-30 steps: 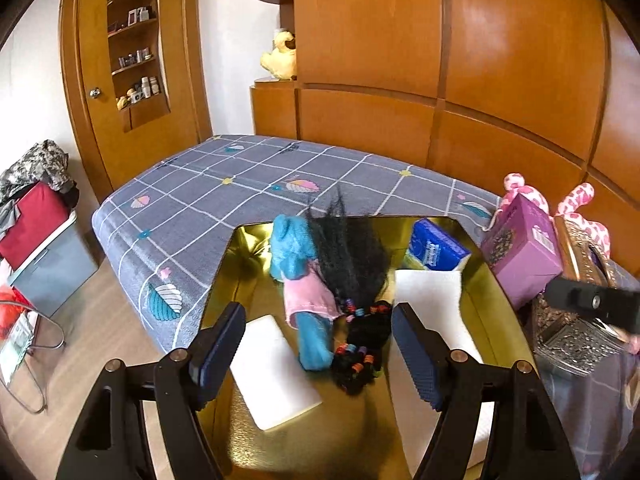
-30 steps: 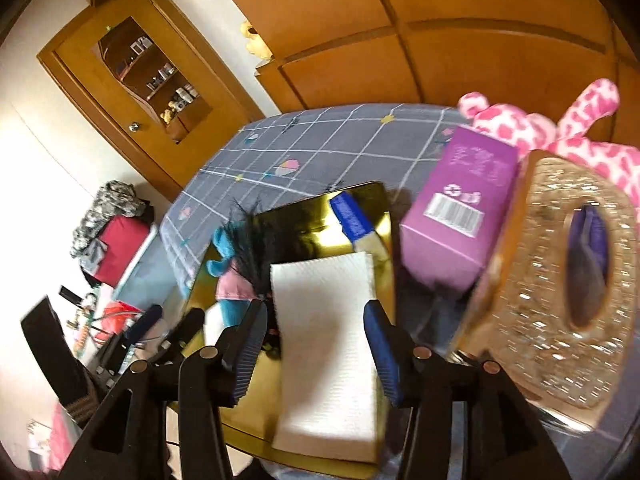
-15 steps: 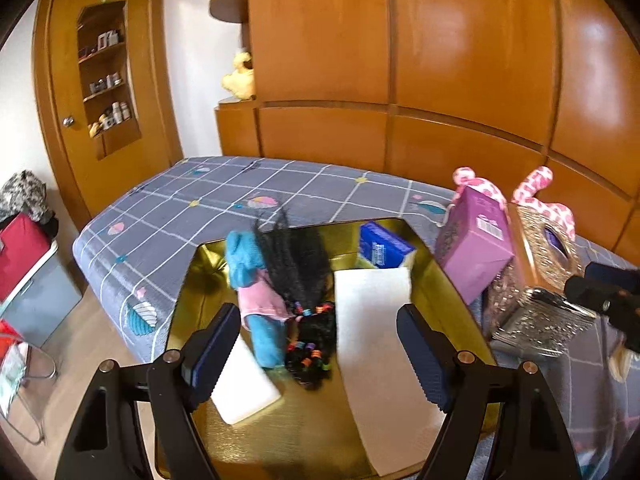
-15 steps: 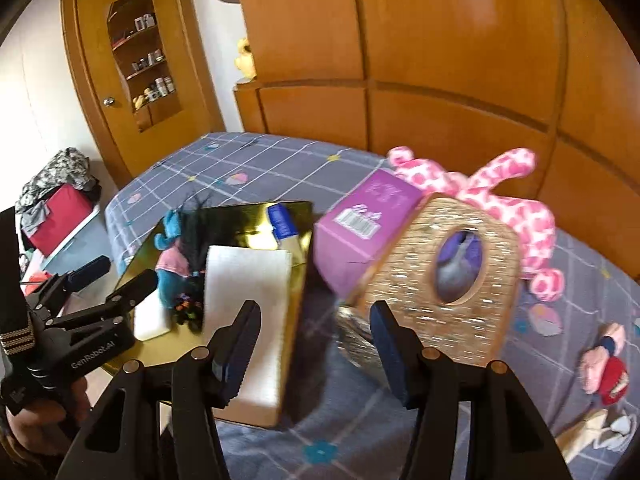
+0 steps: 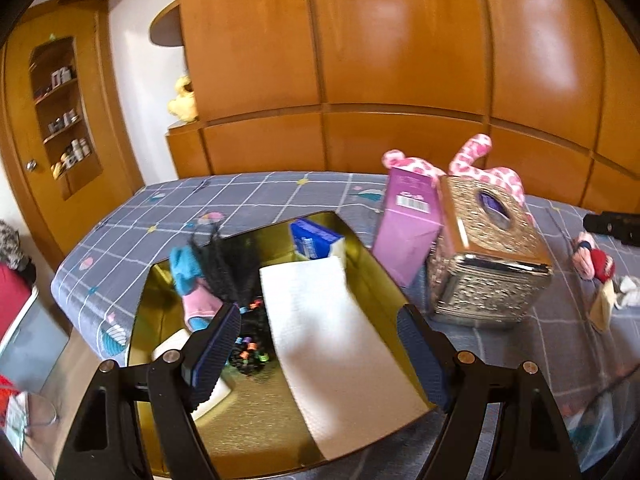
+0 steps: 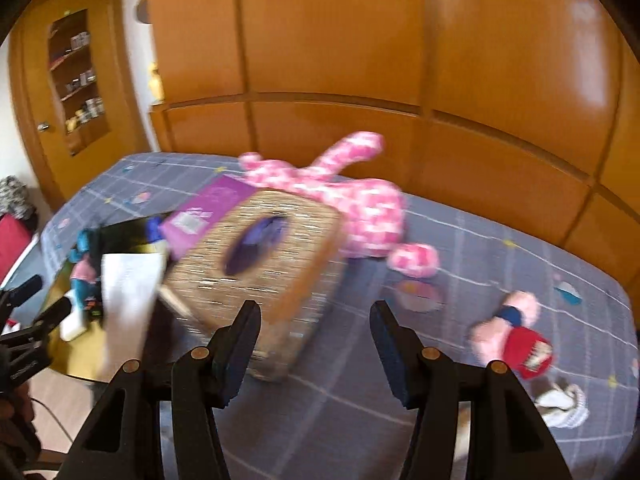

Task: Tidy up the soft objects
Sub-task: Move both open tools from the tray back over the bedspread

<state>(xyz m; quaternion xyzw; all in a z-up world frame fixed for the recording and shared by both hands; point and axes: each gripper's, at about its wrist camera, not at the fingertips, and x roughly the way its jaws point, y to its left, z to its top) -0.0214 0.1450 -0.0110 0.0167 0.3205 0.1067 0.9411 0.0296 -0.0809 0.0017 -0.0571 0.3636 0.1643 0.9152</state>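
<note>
Two empty grippers, left (image 5: 320, 350) and right (image 6: 314, 344), gape; pink spotted plush (image 6: 360, 208) sprawls limp behind the tissue box (image 6: 260, 264)

Grey-blue bedspread (image 5: 256, 200) with white grid lines and small pastel motifs. Shiny gold tray (image 5: 256, 412). White embossed paper towel (image 5: 340, 340). Turquoise plush doll (image 5: 188, 272) with black hair, pink dress, multicoloured beads. Blue tissue pack (image 5: 314, 238). Purple carton (image 5: 408, 224), white barcode label. Glittering gold-silver tissue box (image 5: 488, 256). Pink-and-white spotted plush rabbit (image 6: 360, 200). Amber wooden wall panels (image 5: 400, 60).
</note>
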